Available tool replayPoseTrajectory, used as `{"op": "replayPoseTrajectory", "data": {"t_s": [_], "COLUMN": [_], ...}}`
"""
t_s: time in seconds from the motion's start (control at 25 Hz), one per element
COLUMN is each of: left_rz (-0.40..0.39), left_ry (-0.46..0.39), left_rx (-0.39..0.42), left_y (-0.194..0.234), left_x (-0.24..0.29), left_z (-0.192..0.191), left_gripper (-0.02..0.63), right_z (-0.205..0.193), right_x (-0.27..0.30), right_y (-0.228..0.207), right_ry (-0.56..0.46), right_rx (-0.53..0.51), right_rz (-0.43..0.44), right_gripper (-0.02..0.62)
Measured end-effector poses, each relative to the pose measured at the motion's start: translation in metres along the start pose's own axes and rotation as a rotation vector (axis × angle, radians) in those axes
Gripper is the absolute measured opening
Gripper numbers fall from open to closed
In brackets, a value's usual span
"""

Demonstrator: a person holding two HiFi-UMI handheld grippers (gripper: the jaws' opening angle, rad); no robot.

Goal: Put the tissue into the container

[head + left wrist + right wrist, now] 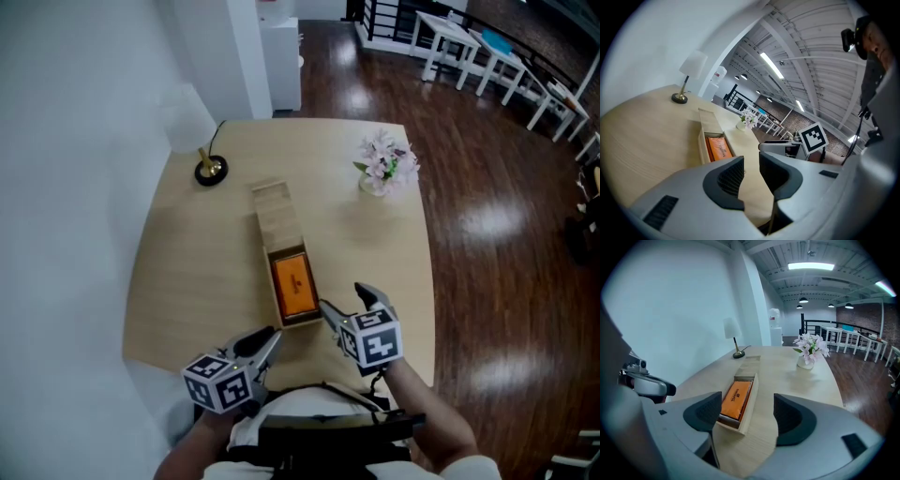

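Note:
The orange tissue pack (pixel 295 286) (pixel 719 147) (pixel 736 399) lies inside a long wooden box (pixel 268 281) (pixel 701 145) (pixel 749 411) in the middle of the table. The box's sliding lid (pixel 278 217) is pushed back toward the far end. My right gripper (pixel 343 298) (pixel 747 411) hovers just right of the box's near end. Its jaws stand wide apart, with nothing between them. My left gripper (pixel 262 349) (pixel 751 176) sits near the table's front edge, left of the box's near end. Its jaws show a narrow gap and hold nothing.
A table lamp (pixel 192 122) (pixel 733 336) stands at the far left corner. A vase of pink flowers (pixel 384 164) (pixel 810 350) sits at the far right. Dark wood floor lies beyond the table's right edge (pixel 427 281). White tables (pixel 469 42) stand further back.

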State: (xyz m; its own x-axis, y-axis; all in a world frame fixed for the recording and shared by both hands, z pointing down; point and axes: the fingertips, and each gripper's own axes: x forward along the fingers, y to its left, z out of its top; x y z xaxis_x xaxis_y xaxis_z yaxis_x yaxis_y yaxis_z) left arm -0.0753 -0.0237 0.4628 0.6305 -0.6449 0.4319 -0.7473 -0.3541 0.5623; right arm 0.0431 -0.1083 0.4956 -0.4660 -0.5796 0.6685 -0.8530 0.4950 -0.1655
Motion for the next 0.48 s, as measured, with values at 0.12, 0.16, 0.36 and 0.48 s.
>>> {"op": "replayPoseTrajectory", "data": {"t_s": [0.12, 0.16, 0.36, 0.48], "left_rz": [-0.003, -0.002, -0.005, -0.013], "left_ry": [0.009, 0.011, 0.014, 0.014], "left_rx": [0.009, 0.011, 0.013, 0.019], "left_y": [-0.004, -0.005, -0.009, -0.013], "left_x": [0.0, 0.0, -0.003, -0.004], "left_z": [-0.001, -0.001, 0.001, 0.002], "left_gripper": [0.104, 0.104, 0.104, 0.104], "right_z": [0.001, 0.001, -0.001, -0.007], "right_x": [-0.007, -0.009, -0.025, -0.039], "right_y": [-0.002, -0.002, -0.001, 0.0], "right_ry": [-0.008, -0.01, -0.028, -0.039], "right_rx": [0.002, 0.002, 0.015, 0.046], "right_rz": [0.002, 0.003, 0.013, 0.027], "right_gripper": [0.357, 0.357, 0.357, 0.357]}}
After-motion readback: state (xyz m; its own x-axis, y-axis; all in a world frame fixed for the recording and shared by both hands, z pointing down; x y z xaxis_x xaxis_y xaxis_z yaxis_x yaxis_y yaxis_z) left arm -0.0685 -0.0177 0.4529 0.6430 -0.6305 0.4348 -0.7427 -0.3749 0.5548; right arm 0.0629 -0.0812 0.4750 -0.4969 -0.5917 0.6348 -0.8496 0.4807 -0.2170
